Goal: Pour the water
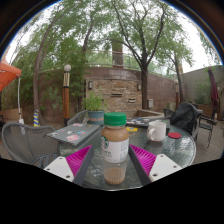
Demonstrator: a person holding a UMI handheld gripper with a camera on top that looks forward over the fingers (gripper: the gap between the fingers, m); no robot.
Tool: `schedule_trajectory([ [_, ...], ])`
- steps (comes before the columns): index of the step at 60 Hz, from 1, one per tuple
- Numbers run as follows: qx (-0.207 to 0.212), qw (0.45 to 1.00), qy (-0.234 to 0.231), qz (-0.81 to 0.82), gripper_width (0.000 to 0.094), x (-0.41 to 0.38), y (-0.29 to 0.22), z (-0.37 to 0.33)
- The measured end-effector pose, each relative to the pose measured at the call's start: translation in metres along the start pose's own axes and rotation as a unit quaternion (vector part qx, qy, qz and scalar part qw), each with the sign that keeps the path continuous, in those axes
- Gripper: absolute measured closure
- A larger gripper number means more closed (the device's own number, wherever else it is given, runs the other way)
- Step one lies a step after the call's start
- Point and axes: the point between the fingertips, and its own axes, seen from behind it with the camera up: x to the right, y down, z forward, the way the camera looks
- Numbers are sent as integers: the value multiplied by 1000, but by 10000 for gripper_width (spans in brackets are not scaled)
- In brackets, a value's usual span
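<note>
A clear bottle (115,150) with an orange-brown cap and a white label stands on the round glass table (165,158). A little brownish liquid sits in its base. It stands between the fingers of my gripper (112,150), whose magenta pads (80,158) lie to either side. A narrow gap shows at the left pad, and the right pad is very close to the bottle. The gripper is open. A white cup (157,130) stands on the table beyond the fingers, to the right.
A grey tray (74,131) lies on the table beyond the left finger. A small red-topped object (175,135) sits beside the cup. Metal chairs (28,140) stand around the table. A brick wall (120,90) and trees are behind.
</note>
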Motion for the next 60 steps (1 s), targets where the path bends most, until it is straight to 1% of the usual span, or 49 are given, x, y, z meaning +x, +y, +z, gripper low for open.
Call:
schedule_trajectory([
  [2, 10, 1000, 4, 6, 161, 0, -5, 6],
  [3, 14, 1000, 7, 8, 213, 1, -6, 8],
  [4, 15, 1000, 10, 12, 286, 2, -7, 12],
  [6, 18, 999, 24, 15, 496, 8, -7, 16],
  [8, 21, 999, 33, 23, 497, 11, -5, 18],
  [12, 36, 998, 32, 42, 498, 12, -8, 20],
  [17, 27, 999, 26, 31, 499, 6, -5, 20],
  [22, 14, 999, 9, 32, 498, 9, -5, 24],
  [23, 13, 999, 7, 31, 506, 9, -5, 24],
  [24, 14, 999, 4, 32, 534, 7, -5, 24],
  [26, 16, 999, 1, 34, 535, 7, -5, 23],
  [27, 18, 999, -2, 33, 579, 6, -6, 23],
  [29, 21, 999, -7, 29, 584, 6, -7, 23],
  [30, 22, 999, -10, 27, 620, 5, -7, 23],
  [33, 17, 999, -19, 29, 627, 4, -8, 24],
  [35, 15, 999, -34, 40, 626, 3, -6, 28],
  [39, 14, 996, -53, 71, 625, 1, -19, 35],
  [44, 28, 987, -69, 142, 626, 11, -53, 50],
  [48, 22, 968, -77, 237, 626, 21, -84, 64],
  [52, 22, 932, -92, 350, 626, 40, -103, 93],
  [53, 20, 919, -102, 381, 626, 47, -107, 104],
  [56, 4, 873, -109, 476, 627, 64, -109, 127],
  [60, -8, 797, -120, 592, 628, 84, -108, 152],
])
